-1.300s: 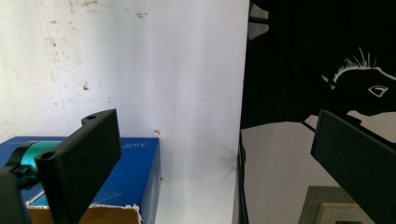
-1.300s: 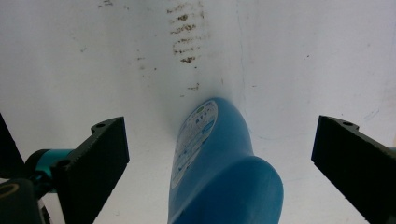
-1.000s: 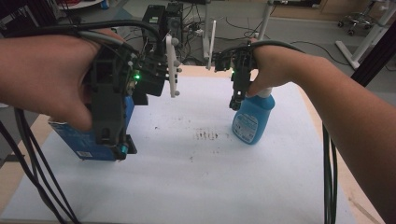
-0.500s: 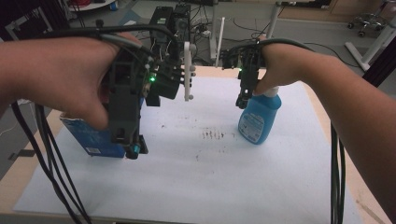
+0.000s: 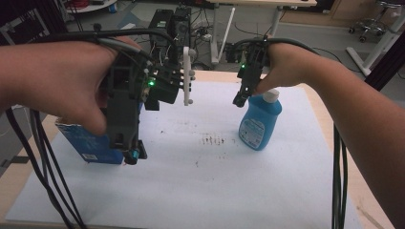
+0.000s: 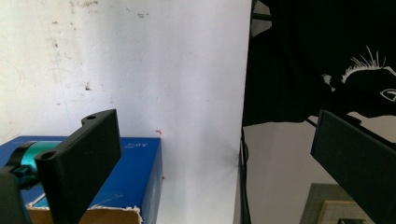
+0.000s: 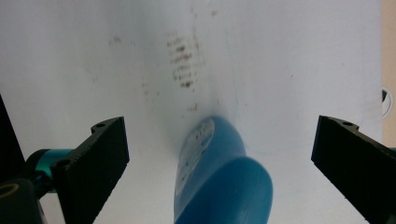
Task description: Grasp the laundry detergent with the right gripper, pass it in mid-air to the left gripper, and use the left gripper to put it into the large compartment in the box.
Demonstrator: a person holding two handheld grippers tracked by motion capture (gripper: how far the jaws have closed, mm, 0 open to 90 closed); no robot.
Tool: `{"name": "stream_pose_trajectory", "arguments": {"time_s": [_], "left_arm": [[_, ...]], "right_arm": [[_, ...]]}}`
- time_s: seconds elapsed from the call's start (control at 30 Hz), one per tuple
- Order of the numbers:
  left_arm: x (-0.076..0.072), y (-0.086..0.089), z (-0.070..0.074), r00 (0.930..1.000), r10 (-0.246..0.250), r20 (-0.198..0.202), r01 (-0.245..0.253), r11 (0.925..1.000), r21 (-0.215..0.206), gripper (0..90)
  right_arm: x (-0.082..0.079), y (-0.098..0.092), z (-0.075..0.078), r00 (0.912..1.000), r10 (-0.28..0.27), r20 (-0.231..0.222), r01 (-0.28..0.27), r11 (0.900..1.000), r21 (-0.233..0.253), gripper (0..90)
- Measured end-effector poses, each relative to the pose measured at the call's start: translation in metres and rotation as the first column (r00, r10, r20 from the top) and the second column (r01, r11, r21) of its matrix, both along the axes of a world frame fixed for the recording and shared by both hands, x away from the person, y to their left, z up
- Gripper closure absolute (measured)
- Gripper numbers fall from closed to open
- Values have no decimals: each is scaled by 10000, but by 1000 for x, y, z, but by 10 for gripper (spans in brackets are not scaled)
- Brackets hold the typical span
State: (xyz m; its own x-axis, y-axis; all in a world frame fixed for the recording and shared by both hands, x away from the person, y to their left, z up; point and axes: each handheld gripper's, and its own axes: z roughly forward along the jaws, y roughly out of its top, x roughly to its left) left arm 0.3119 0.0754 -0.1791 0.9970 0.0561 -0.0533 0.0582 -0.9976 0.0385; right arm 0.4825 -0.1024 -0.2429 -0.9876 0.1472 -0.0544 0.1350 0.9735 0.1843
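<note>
My left gripper [image 5: 131, 155] hangs over the left side of the table [image 5: 14, 179], jaws pointing down and spread wide apart, holding nothing. Just below and to its left stands the blue box [image 5: 88, 143], upright on the white sheet [image 5: 200, 191], near the sheet's left edge. In the left gripper view the blue box [image 6: 135, 172] sits at the bottom beside my left-hand jaw, its torn cardboard top edge showing, and neither jaw touches it. Beyond the sheet's edge in that view I see dark cloth with a white print [image 6: 327, 56].

My right gripper [image 5: 239, 99] is held farther off and to the right, raised above the sheet, jaws released and wide. The blue bottle [image 5: 259, 121] stands upright just below and to the right of it, its white cap [image 5: 271, 95] close under my right hand [image 5: 282, 71]. In the right gripper view the blue bottle [image 7: 219, 182] rises between my two open jaws, clear of both, with bare sheet on each side.

A patch of small dark marks [image 5: 213, 140] lies on the sheet between box and bottle, nearer the bottle. Black cables [image 5: 47, 157] trail from my left hand [image 5: 62, 81] toward the near edge, and more run down by my right forearm.
</note>
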Motion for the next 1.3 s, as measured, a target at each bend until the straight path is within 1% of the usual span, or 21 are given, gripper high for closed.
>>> {"name": "stream_pose_trajectory", "arguments": {"time_s": [0.1,0.2,0.23,0.27,0.33,0.37,0.4,0.47,0.5,0.53,0.57,0.6,0.63,0.67,0.73,0.87,0.9,0.93,0.97,1.03,1.3], "left_arm": [[-1,0,0,10000,63,28,-63,10000,23,17],[-1,0,1,9999,43,114,-43,10000,-28,17],[0,0,2,9999,45,147,-44,9999,-98,17],[0,0,2,9999,45,147,-44,9999,-98,17],[1,-1,1,9999,41,162,-40,10000,-79,17],[1,-1,0,9999,41,149,-40,10000,-55,17],[2,-1,0,9999,42,127,-42,10000,-32,17],[3,-1,-2,9999,67,92,-67,10000,-47,17],[4,-1,-3,9999,97,59,-96,9999,-33,17],[5,-1,-5,10000,65,47,-65,10000,-1,17],[6,-2,-8,10000,96,8,-96,9999,71,17],[6,-2,-8,10000,96,8,-96,9999,71,17],[7,-2,-9,10000,89,10,-90,9999,110,17],[7,-3,-10,10000,89,0,-89,9999,135,17],[7,-4,-10,9999,109,-5,-109,9999,113,17],[7,-6,-9,10000,83,-2,-83,9999,117,17],[6,-7,-9,10000,54,28,-54,9998,169,17],[5,-8,-9,10000,30,49,-30,9998,183,17],[5,-8,-9,10000,30,49,-30,9998,183,17],[3,-9,-9,10000,49,53,-50,9998,177,17],[-4,-11,-11,10000,46,64,-48,9997,256,17]], "right_arm": [[4,-2,6,9991,-385,176,376,9979,528,33],[11,-6,13,9935,-1014,508,932,9853,1428,33],[15,-10,18,9847,-1582,735,1395,9670,2130,33],[15,-10,18,9847,-1582,735,1395,9670,2130,33],[20,-17,22,9741,-2120,787,1826,9427,2791,33],[25,-26,25,9590,-2720,802,2305,9124,3381,33],[25,-26,25,9590,-2720,802,2305,9124,3381,33],[29,-37,28,9400,-3344,678,2845,8780,3850,33],[33,-51,29,9217,-3828,618,3237,8473,4211,33],[34,-58,29,9116,-4071,579,3429,8303,4393,33],[35,-65,29,9043,-4234,555,3548,8173,4541,32],[35,-65,29,9043,-4234,555,3548,8173,4541,32],[36,-79,28,8883,-4572,430,3824,7883,4820,32],[36,-79,28,8883,-4572,430,3824,7883,4820,32],[34,-99,26,8625,-5035,510,4118,7567,5078,32],[27,-118,26,8478,-5290,379,4245,7197,5493,32],[23,-124,25,8443,-5353,249,4285,7023,5684,32],[17,-136,22,8316,-5554,64,4421,6688,5978,32],[17,-136,22,8316,-5554,64,4421,6688,5978,32],[4,-153,18,8232,-5677,-25,4413,6371,6320,32],[-40,-185,2,8063,-5912,191,4154,5890,6932,32]]}}
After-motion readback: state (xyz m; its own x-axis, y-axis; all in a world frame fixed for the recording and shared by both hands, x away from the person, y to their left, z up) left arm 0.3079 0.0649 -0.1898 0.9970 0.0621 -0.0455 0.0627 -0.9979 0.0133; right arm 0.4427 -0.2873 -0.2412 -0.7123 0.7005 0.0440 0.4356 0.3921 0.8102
